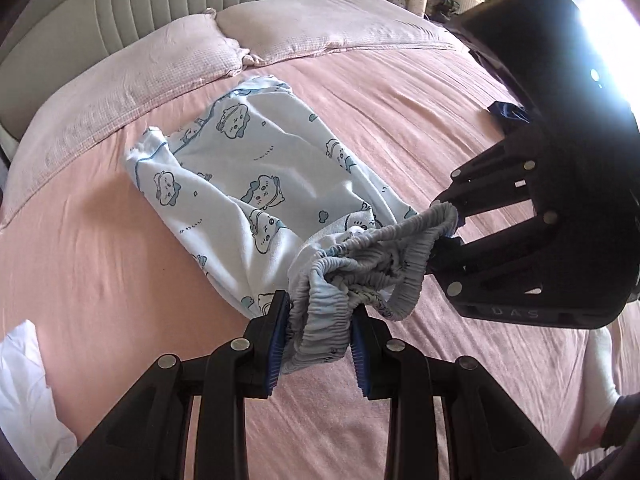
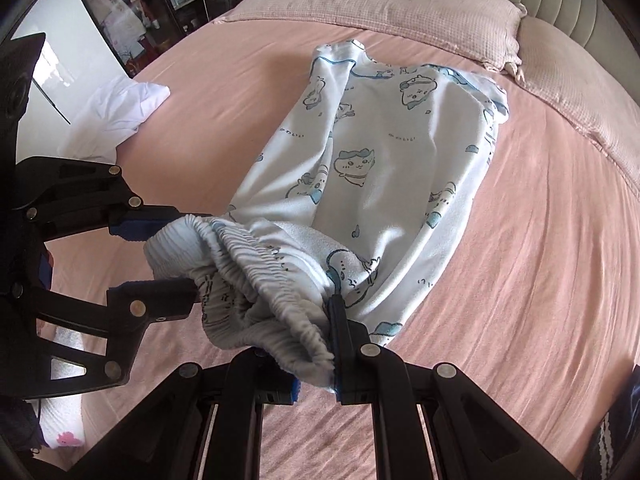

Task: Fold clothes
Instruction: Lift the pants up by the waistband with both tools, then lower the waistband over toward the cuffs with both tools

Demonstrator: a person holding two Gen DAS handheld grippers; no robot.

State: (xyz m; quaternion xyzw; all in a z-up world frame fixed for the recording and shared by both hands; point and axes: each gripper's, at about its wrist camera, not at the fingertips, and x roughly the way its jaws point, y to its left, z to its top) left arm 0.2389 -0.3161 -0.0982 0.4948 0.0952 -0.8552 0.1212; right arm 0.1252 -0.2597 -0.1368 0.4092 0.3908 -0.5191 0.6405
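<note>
left wrist view: bed [image 1: 400,92] in pink sheet, pillows [image 1: 192,52] at head, white cloth [image 1: 24,380] at near edge. shorts [image 1: 256,184] mid-bed, leg ends resting flat toward pillows, waistband [image 1: 372,268] lifted clear of sheet and strung between both grippers.

handling, judged: light, limp knit; no stiffness, sags and drapes wherever unsupported. elastic band bunches and springs back, thickest and grippiest part, so best hold at the two ends of the band, as now. thin leg fabric likely to slip or crease if pinched alone. nothing fragile.

look: pale blue-white, printed with blue-outlined cartoon animals, darker blue piping at leg hems, ribbed gathered waist. folded lengthwise already, by the lie of the legs; wrinkled, not taut.

left gripper [image 1: 320,328]: fingers narrow, blue pads clamped on bunched band. right gripper [image 2: 316,364]: fingers nearly together, pinching other end of band [image 2: 280,292].
</note>
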